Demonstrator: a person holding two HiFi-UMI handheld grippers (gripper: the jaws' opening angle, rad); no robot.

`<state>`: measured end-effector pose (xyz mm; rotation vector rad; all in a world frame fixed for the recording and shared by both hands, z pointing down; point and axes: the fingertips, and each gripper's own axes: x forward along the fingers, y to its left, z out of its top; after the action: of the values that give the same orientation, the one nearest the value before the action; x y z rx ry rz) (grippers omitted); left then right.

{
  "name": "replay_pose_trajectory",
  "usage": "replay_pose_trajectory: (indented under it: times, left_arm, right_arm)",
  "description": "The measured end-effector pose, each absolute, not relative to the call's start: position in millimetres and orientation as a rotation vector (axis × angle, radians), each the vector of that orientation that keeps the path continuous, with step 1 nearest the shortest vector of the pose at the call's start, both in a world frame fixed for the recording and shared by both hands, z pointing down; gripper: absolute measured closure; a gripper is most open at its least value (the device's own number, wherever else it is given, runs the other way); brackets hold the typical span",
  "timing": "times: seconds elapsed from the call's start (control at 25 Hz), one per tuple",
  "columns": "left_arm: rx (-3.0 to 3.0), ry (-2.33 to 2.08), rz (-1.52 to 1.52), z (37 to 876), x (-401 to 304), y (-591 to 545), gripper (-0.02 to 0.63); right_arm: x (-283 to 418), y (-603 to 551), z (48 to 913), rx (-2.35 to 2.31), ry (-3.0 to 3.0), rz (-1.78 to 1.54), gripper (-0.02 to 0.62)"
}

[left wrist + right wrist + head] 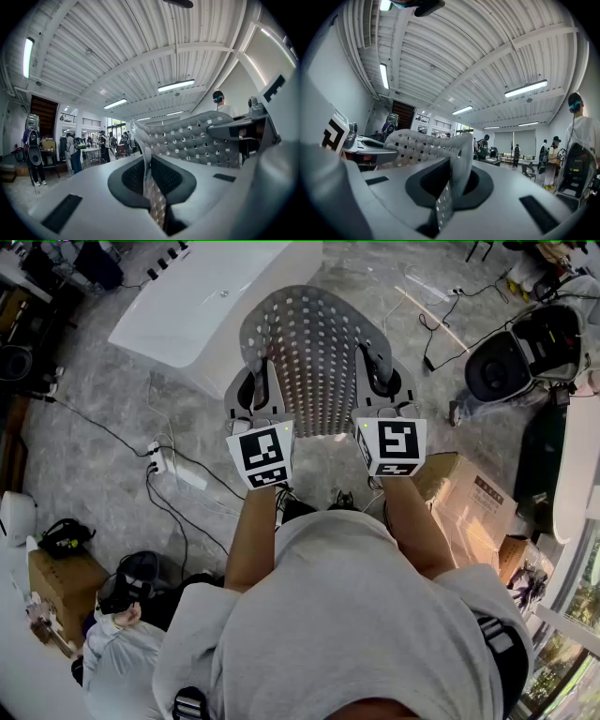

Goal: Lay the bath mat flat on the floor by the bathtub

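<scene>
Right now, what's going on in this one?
A person is holding a grey perforated bath mat by its near edge, one side pinched in the left gripper and the other in the right gripper. Both sets of jaws are closed on the mat. It is held out in front of the person, above the grey floor, with the white bathtub just beyond it. The mat is not yet laid down.

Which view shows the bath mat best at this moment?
The head view: nearly the whole grey perforated bath mat shows, held by the left gripper and right gripper. Each gripper view shows only a pinched edge between shut jaws and part of the sheet.
</scene>
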<state>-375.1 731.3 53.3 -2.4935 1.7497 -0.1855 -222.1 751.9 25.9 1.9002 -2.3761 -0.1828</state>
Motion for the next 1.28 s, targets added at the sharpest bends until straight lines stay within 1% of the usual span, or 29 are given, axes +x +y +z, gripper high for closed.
replay_pose_trajectory:
  times: [0.28, 0.6, 0.88, 1.28]
  left_arm:
    - [-2.491, 1.759, -0.183, 57.5, -385.1, 739.1, 0.579]
    - [-2.482, 1.819, -0.217, 72.4, -417.4, 738.6, 0.58]
    - [-2.477, 1.852, -0.243, 85.3, -469.9, 739.8, 0.58]
    - [-2.496, 1.84, -0.271, 95.3, -524.5, 728.4, 0.58]
  right_arm:
    - [-235.5, 757.1, 30.6, 1.87, -2.402, -0.183, 0.574]
    - [-259.3, 749.2, 44.8, 1.827, -2.424, -0.157, 0.574]
    - [-314.0, 749.2, 60.3, 1.765, -2.442, -0.145, 0.574]
    - [-365.7, 739.0, 71.4, 1.752, -2.427, -0.108, 0.574]
